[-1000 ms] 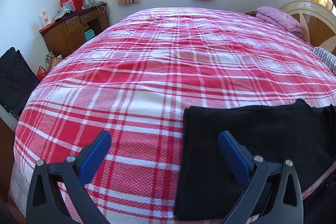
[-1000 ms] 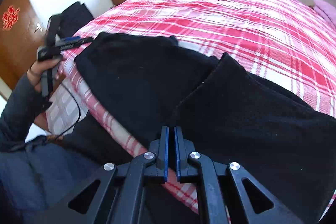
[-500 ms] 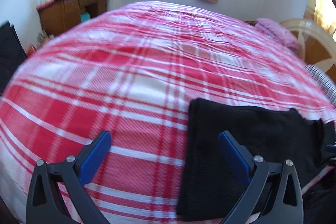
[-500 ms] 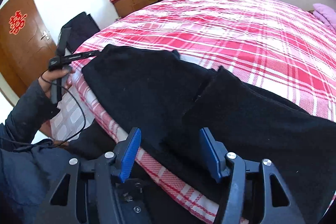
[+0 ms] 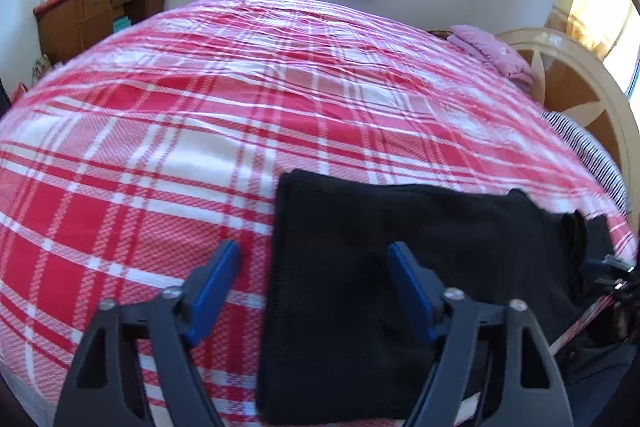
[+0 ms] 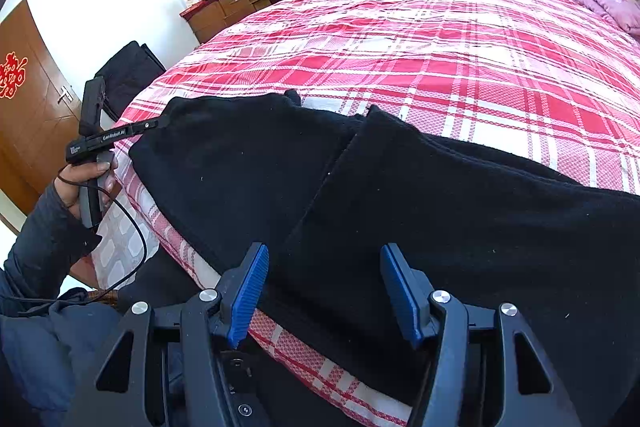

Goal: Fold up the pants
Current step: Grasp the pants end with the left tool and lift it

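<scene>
**Both jaws spread wide over black pants at the bed's near edge**

Where the big bed in its red-and-white plaid cotton cover [image 5: 168,131] fills most of both views, spread flat and lightly creased, running back to a cream and brown wooden headboard [image 5: 576,75] with a folded pink quilt [image 5: 492,51] beside it. Lying along the near edge of that cover: soft black knit pants [image 6: 400,195], already doubled, one thick layer resting over another with a straight folded edge crossing the middle in the right wrist view. Seen from the left wrist as a dark slab [image 5: 400,267] with a square folded end toward the plaid, reaching down to the mattress edge.

Against the far wall, a brown wooden desk with drawers [image 6: 244,3], cluttered on top, red paper bag among the clutter.

Nearer and smaller: left gripper [image 5: 314,275], black frame with blue pads, jaws spread wide, clamping nothing; one pad above bare plaid, the other above the black cloth, so straddling the folded end. Contact with the fabric not clear. Same gripper visible from the right wrist [image 6: 154,125], held in a bare hand [image 6: 86,183] with a dark sleeve, tip at the pants' far corner.

Right gripper [image 6: 324,275], likewise gaping, blue ribbed pads apart over the pants near the bed edge, grasping nothing.
</scene>
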Demonstrator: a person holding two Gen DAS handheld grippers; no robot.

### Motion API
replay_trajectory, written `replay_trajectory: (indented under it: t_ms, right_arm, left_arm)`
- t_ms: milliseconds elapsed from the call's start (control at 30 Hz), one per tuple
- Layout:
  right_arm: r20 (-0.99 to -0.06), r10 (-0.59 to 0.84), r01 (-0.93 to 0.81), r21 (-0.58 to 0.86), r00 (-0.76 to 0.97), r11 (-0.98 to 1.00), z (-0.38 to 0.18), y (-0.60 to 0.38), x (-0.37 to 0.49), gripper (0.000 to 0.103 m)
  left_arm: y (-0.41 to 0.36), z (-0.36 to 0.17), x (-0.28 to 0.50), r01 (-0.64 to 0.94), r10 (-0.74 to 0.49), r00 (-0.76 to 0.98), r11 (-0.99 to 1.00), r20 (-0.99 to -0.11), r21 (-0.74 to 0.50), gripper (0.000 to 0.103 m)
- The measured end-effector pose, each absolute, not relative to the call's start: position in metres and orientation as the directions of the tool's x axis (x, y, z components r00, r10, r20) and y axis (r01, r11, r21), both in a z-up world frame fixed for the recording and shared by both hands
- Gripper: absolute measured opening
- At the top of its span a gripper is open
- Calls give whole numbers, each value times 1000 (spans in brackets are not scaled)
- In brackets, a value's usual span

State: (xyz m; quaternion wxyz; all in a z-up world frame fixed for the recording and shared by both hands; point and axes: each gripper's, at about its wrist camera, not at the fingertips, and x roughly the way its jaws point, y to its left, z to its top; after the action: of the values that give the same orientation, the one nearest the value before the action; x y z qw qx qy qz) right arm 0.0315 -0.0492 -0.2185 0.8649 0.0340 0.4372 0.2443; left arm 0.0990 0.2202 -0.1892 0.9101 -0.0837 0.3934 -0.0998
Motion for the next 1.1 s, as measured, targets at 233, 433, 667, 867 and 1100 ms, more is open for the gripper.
replay_trajectory:
  t_ms: [233,433,667,867,1100]
  right_arm:
    - [-740,448,-398,263,501,879,-221,-47,30,60]
    - [-740,448,-398,263,501,879,-222,-47,30,60]
    - [-738,433,-388,248,517,888,-217,-51,30,60]
    - [-726,407,-369,224,554,902,-204,-59,27,60]
    - [-713,385,-337,217,587,916,-191,-73,23,60]
  left_arm:
    - [223,-194,102,125,-292,645,952,-706,-279,51]
    - [246,-190,99,121,-393,645,899,-655,-420,18]
    - [241,-164,87,164,-455,673,860,-583,-483,14]
    - [222,-132,80,255,-541,678,808,-498,-531,13]
    - [189,-107,77,323,-586,666,785,-462,-529,13]
